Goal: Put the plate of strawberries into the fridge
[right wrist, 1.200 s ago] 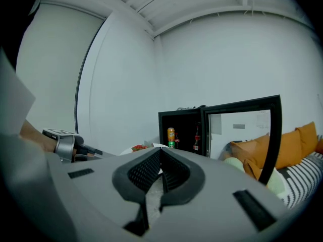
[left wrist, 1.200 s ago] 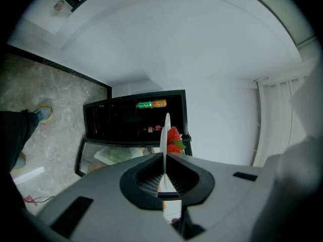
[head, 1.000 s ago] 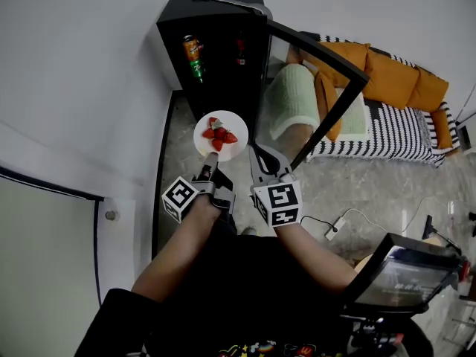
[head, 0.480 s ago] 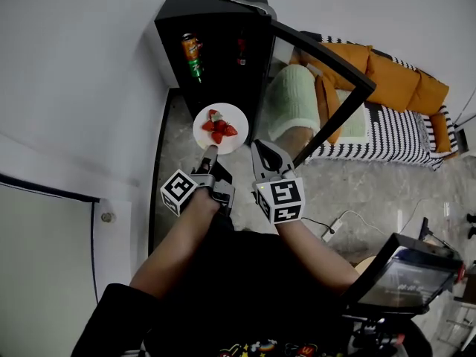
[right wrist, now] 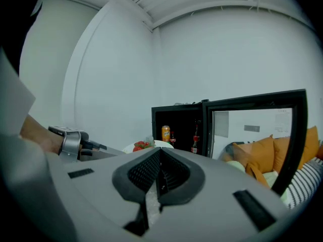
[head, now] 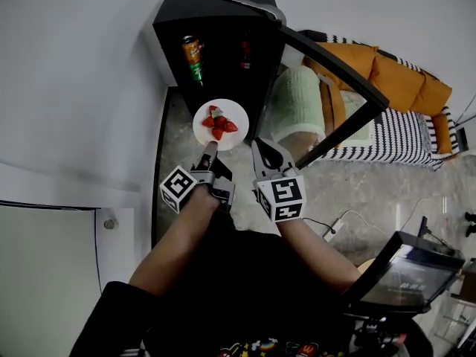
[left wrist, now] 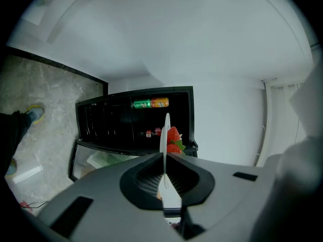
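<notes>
The left gripper [head: 210,149] has its jaws clamped narrowly on the near rim of a round white plate [head: 204,134]. In the left gripper view the plate [left wrist: 165,127] runs edge-on between the closed jaws of that gripper [left wrist: 165,154]. Several red strawberries [head: 219,125] lie heaped around the middle of the plate.

The plate is held in the air just in front of the open black mini fridge [head: 223,21], outside the cabinet and over the grey marbled floor [head: 357,192]. The fridge's black-framed glass door [head: 327,88] is swung out to the right. Inside, an orange and green drink can [head: 193,58] stands near the left edge of the upper shelf. A small dark bottle with a red label [head: 243,50] stands towards the right edge.

The right gripper [head: 260,149] is beside the left one, just right of the plate's near edge and clear of it. In the right gripper view the jaws of this gripper [right wrist: 160,151] are closed together with nothing between them. Past them are the plate [right wrist: 160,144], the fridge [right wrist: 181,116] and its door [right wrist: 299,130].
</notes>
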A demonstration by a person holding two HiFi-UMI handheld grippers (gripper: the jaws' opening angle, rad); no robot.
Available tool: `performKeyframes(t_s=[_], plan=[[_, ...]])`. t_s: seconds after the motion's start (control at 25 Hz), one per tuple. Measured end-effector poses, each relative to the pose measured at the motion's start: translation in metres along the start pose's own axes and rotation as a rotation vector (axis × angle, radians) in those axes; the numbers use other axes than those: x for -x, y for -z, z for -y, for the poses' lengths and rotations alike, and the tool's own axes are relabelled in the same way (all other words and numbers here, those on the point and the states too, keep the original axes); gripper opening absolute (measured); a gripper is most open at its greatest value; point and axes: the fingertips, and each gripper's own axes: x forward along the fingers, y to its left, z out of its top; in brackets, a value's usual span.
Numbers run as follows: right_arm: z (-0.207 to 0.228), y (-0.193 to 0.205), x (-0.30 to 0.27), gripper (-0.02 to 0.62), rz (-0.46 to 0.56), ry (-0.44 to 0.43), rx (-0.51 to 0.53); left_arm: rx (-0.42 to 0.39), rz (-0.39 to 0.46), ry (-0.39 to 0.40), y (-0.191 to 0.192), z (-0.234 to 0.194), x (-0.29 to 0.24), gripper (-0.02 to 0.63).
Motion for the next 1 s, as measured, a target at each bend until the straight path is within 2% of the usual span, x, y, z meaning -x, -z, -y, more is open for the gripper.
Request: performKeyframes(t_s=[0.28,0.68,1.0], plan=[[0.003,-0.003,-0.045,0.005,-0.026,0.023,-0.017,0.005,-0.018,-0.024,-0.038,-0.002,-0.030,0.015],[0.012,-0.006,-0.134,0.005,-0.089,0.096,-0.066,0.020,-0.127,-0.073,-0.090,-0.015,-0.098,0.017],[0.020,0.002,-0.184,0.005,-0.143,0.158,-0.080,0.033,-0.205,-0.103,-0.121,-0.030,-0.144,0.015]])
